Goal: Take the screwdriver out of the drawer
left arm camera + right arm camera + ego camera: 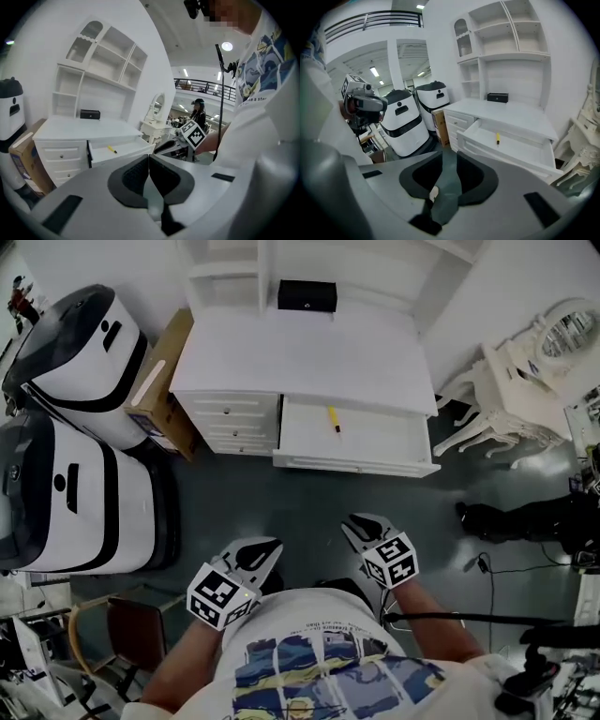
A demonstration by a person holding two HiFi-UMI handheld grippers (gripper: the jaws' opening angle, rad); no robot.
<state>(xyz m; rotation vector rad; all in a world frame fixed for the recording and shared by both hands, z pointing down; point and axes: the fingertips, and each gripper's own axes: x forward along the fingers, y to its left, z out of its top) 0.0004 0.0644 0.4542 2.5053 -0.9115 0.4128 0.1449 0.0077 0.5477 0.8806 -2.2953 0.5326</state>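
A yellow-handled screwdriver point(333, 419) lies alone in the pulled-out white drawer point(356, 465) of a white desk. It also shows small in the left gripper view as the screwdriver point(112, 150) and in the right gripper view as the screwdriver point(498, 138). Both grippers hang over the dark floor close to the person's body, well short of the drawer. My left gripper point(274, 544) has its jaws together with nothing held point(148, 157). My right gripper point(354, 519) shows a gap between its jaws, and nothing lies in the gap point(449, 153).
A black box point(307, 294) sits on the desk top under open shelves. Two white-and-black machines point(80, 371) and a cardboard box point(161, 381) stand left of the desk. An ornate white dressing table point(511, 395) stands at the right. A wooden chair point(131, 629) is at the lower left.
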